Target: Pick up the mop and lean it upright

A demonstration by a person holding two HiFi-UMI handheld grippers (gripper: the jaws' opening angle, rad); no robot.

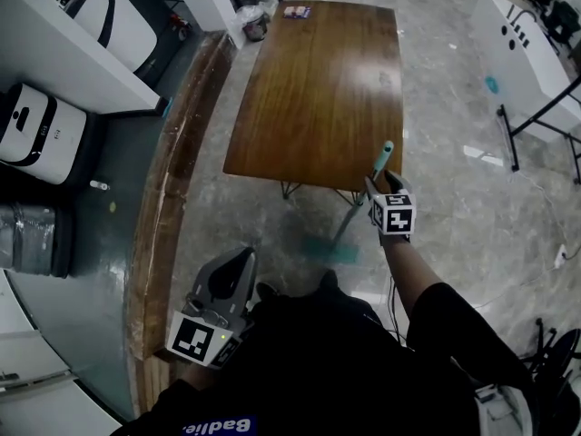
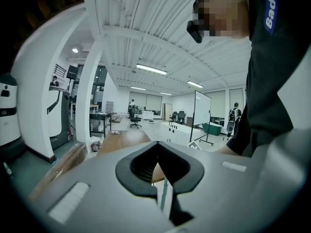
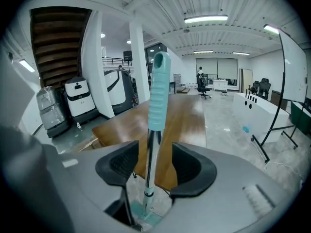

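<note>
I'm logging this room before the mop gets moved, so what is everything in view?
mop: one, teal grip and head, chrome pole, standing at the table's near edge
table: one, brown wood, centre
wooden ledge: one, brown, along the floor left of the table
white machine: one, white and black, far left
white counter: one, white, upper right
left gripper: one, grey, lower left, jaws together, empty
right gripper: one, grey, jaws apart around the mop's pole, not pressing it

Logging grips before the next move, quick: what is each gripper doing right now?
Left gripper: closed, empty.
Right gripper: open, with the teal-handled chrome mop pole standing ungripped between its jaws.
</note>
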